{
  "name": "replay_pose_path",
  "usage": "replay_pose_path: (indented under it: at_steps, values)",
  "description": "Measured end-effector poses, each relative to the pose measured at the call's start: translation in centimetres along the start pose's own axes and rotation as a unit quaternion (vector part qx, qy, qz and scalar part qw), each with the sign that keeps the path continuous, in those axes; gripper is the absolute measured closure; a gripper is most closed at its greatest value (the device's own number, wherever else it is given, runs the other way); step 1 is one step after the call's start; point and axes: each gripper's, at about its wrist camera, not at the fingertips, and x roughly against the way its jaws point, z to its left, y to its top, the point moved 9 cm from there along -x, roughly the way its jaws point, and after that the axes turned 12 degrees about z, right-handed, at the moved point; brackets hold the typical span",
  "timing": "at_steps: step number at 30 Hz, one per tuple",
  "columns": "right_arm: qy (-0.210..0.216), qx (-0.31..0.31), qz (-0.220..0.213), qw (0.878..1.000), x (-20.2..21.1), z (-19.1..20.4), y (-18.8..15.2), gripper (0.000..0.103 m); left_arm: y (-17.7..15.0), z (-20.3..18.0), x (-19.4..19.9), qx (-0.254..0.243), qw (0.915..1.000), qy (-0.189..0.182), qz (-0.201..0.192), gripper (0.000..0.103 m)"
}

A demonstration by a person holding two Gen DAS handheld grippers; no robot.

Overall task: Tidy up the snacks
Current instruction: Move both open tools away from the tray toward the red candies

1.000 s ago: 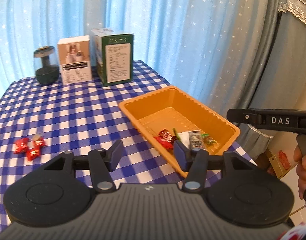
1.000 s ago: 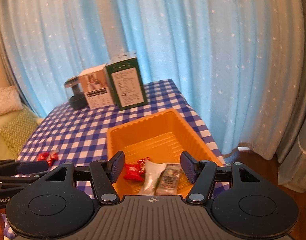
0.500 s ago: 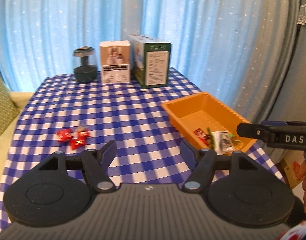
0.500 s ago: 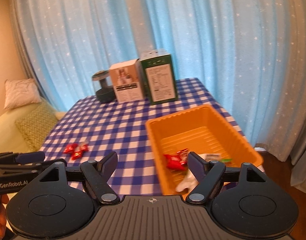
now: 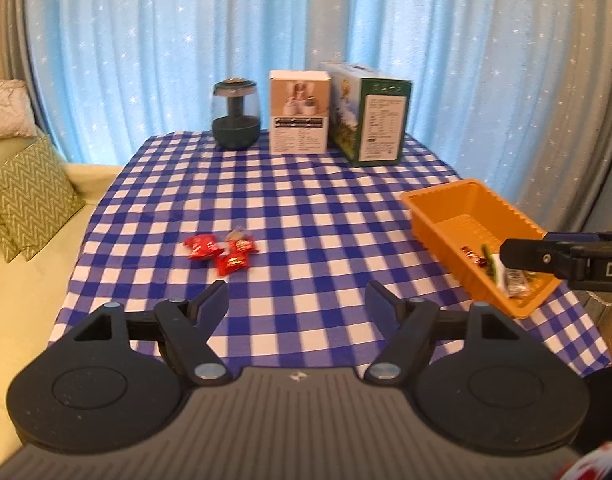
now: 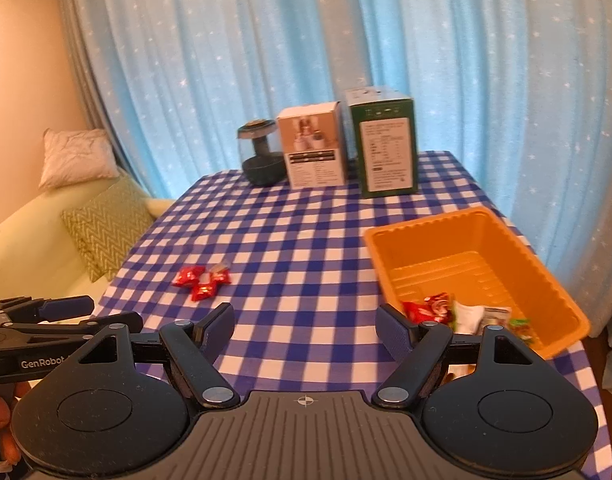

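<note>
Between the fingers of the left claw [image 5: 297, 298] nothing is held; its jaws are spread wide over the checked tablecloth [image 5: 306, 208], having just been opening. The right claw [image 6: 305, 322] is likewise released, with only cloth seen between its jaws, which have also just been opening.

Just beyond the left claw's left finger, three red-wrapped sweets [image 5: 222, 251] are clustered on the cloth, touching one another; a small clear-wrapped piece [image 5: 236, 234] is seen at their far edge. In the right wrist view the same red sweets [image 6: 202, 280] lie ahead and to the left of the right claw.

To the right, an orange tray [image 6: 481, 232] is set near the table's right edge. At its near end several snacks are gathered: a red packet [image 6: 427, 307], a white packet [image 6: 467, 316], a dark grey packet [image 6: 495, 314] and a green-wrapped piece [image 6: 521, 326]. The rest of the tray's ribbed floor is bare.

At the far edge of the table, a dark round jar [image 5: 236, 114], a white box [image 5: 300, 112] and a green box [image 5: 371, 116] are stood in a row, the two boxes just beside each other. Behind them blue star-speckled curtains [image 5: 186, 40] are hung. On the left, a pale couch [image 5: 22, 300] with zigzag cushions [image 5: 26, 196] is seen.
</note>
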Motion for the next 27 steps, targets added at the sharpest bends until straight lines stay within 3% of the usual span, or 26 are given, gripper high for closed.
replay_pose_path:
  at_steps: [15,27]
  values:
    - [0.019,0.036,0.028,0.999,-7.0,3.7,0.2,0.026,-0.5,7.5,-3.8,0.017,0.9988,0.04,0.023,0.03]
    - [0.031,0.056,0.05,0.997,-14.6,5.4,1.1,0.026,0.3,11.0,-9.2,0.011,0.9971,0.057,0.048,0.03]
